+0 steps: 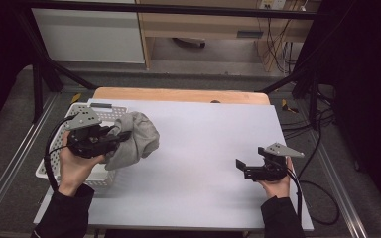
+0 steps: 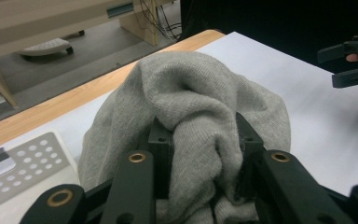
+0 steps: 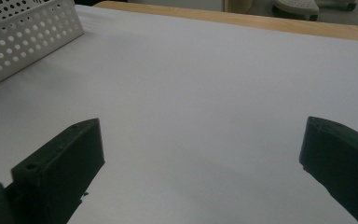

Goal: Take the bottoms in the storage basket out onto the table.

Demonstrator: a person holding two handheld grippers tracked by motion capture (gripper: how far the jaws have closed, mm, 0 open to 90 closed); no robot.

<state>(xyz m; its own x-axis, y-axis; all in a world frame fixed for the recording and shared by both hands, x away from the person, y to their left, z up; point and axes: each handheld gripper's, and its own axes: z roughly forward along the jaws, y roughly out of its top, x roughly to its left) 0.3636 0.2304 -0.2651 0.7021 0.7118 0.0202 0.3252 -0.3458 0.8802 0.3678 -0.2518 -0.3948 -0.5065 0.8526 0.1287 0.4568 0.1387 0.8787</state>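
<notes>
A grey knitted cloth (image 1: 138, 140) hangs bunched over the right edge of a white perforated basket (image 1: 59, 153) at the table's left. My left gripper (image 1: 121, 133) is shut on that grey cloth (image 2: 200, 116), whose folds bulge up between the black jaws in the left gripper view. At the table's right, my right gripper (image 1: 242, 168) is held just above the white sheet (image 1: 203, 163), pointing left, open with nothing between its jaws. The right gripper view has the two jaws wide apart over the bare white sheet (image 3: 200, 93).
The white basket (image 3: 23, 32) stands at the table's left edge. The table's wooden rim (image 1: 178, 94) runs along the far side. A black metal frame (image 1: 39, 64) surrounds the table, and cables (image 1: 322, 148) hang at the right.
</notes>
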